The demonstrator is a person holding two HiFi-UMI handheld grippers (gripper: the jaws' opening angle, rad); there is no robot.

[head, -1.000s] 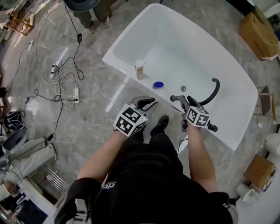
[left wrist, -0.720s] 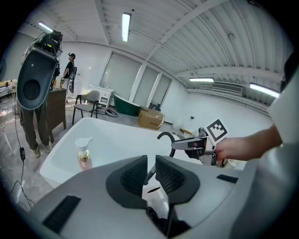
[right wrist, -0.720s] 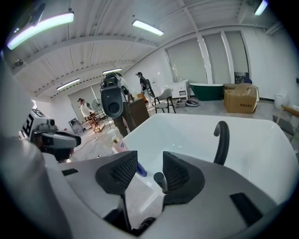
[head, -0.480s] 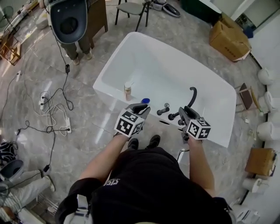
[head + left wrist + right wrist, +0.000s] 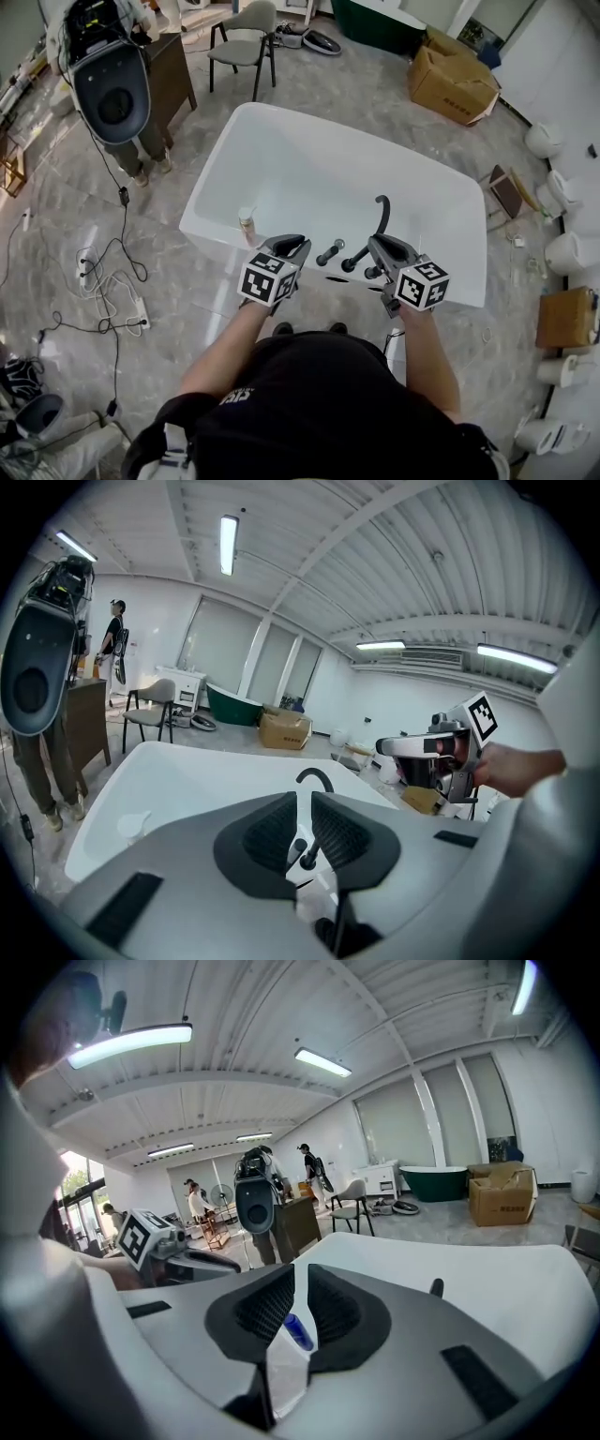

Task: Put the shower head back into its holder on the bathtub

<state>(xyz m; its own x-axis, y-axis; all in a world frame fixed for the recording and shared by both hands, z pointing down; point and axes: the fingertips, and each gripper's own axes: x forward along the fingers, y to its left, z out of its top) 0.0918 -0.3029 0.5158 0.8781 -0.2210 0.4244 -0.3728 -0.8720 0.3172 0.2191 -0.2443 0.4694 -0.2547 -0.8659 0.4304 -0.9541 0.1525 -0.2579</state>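
Note:
The white bathtub (image 5: 281, 141) stands ahead of me, with a black curved spout (image 5: 381, 212) on its near rim. The dark shower head and tap fittings (image 5: 352, 261) rest on that rim, free of both grippers. My left gripper (image 5: 292, 246) hovers above the rim to their left, jaws almost together and empty. Just right of them my right gripper (image 5: 377, 246) hovers too. Its jaws have just been closing, with nothing between them. In the left gripper view the spout (image 5: 314, 776) shows past the narrow jaw gap. A blue cap (image 5: 298, 1332) shows through the right gripper's gap.
A small bottle (image 5: 247, 225) stands on the tub rim at the left. A person with a dark device (image 5: 112, 89) stands far left by a chair (image 5: 246, 42). Cardboard boxes (image 5: 450, 80) lie behind the tub, cables (image 5: 103, 281) on the left floor, toilets (image 5: 562, 253) at right.
Both grippers have risen off the tub rim. The right gripper's jaws, open around the dark shower head before, have come together empty; the shower head stays on the rim.

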